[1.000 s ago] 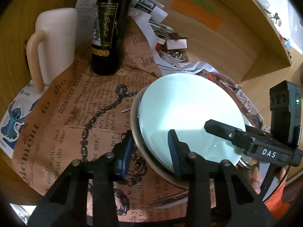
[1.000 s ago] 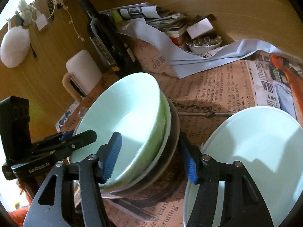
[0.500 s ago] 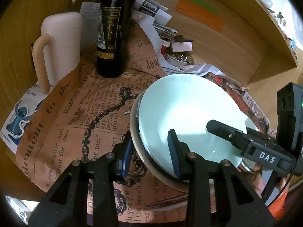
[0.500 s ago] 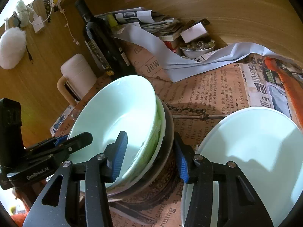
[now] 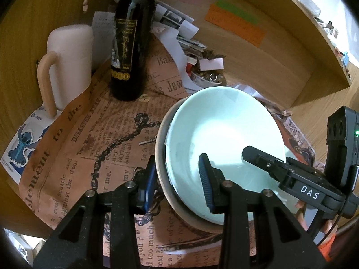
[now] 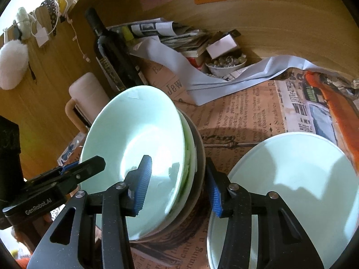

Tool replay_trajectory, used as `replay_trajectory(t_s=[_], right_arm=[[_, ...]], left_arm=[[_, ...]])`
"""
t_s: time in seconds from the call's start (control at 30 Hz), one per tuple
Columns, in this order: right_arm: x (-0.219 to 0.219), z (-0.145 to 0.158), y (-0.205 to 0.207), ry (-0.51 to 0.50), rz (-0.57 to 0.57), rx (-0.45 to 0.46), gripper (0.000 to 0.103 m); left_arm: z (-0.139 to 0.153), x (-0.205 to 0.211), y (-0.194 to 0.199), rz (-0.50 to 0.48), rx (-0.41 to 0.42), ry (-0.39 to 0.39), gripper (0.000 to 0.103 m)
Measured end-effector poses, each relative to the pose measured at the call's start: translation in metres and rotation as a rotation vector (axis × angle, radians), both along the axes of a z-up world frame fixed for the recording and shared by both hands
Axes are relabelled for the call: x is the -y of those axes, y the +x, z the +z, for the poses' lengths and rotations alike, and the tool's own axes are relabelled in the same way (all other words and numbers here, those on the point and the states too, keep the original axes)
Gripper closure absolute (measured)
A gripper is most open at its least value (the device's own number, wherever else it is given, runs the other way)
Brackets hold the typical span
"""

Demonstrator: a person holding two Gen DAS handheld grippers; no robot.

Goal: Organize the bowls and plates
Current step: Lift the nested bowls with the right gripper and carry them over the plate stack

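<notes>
Both claws [image 5: 177, 186] [image 6: 178, 186] — clamped on bowl stack [image 5: 224, 139]

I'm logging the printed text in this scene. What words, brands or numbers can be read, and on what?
"DAS": right claw, in the left wrist view.
"GenRobot.AI": left claw, in the right wrist view.
"Jew", "DISASTER": brown newspaper.
"2020": wine bottle; its script brand is unreadable.
Orange note: too blurred.

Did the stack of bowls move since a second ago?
Yes. In the right wrist view the stack of bowls has tipped up toward the wine bottle, gripped by both grippers, while the plate stays flat.
</notes>
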State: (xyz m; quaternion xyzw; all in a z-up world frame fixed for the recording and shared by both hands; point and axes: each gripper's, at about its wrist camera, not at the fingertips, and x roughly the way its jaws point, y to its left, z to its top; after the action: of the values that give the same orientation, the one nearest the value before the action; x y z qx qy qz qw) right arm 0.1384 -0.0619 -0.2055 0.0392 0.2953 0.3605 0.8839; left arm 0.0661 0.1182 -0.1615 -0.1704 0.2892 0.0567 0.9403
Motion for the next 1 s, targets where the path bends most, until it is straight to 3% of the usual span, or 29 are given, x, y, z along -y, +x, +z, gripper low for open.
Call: replay_trajectory(t_s=[0.47, 1.0], right_arm=[[0.019, 0.015, -0.005, 0.044, -0.034, 0.043, 0.061], [0.063, 0.028, -0.013, 0.079, -0.112, 0.091, 0.061]], left_arm=[[0.023, 0.019, 0.003, -0.017, 0.061, 0.031, 0.067], [0.035, 0.056, 0.015, -0.107, 0.084, 0.056, 0.067]])
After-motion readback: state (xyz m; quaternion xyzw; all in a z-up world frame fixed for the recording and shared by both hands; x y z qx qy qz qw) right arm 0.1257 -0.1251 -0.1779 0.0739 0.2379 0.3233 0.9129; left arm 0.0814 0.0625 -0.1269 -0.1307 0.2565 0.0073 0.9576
